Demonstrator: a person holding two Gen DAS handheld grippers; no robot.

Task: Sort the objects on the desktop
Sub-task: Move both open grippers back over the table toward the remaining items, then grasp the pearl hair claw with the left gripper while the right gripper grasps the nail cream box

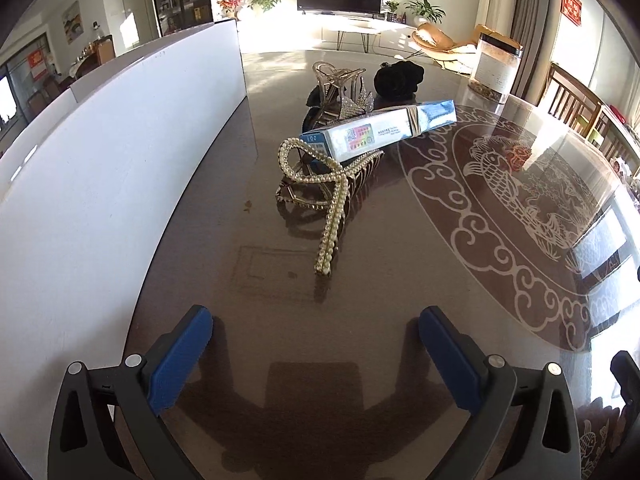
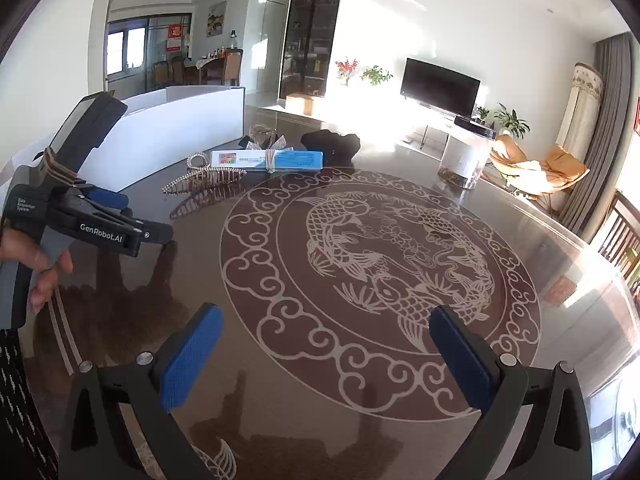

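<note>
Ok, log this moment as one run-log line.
left gripper: open, empty | right gripper: open, empty | hair clip, blue box, black pouch: on table, untouched | white bin: left

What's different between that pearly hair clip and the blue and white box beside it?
The pearl hair clip is a curvy open frame of beads and comb teeth; the blue and white box is solid, straight and printed. The clip lies nearer the left gripper; the box sits behind, tilted. Both rest untouched on the table.
</note>
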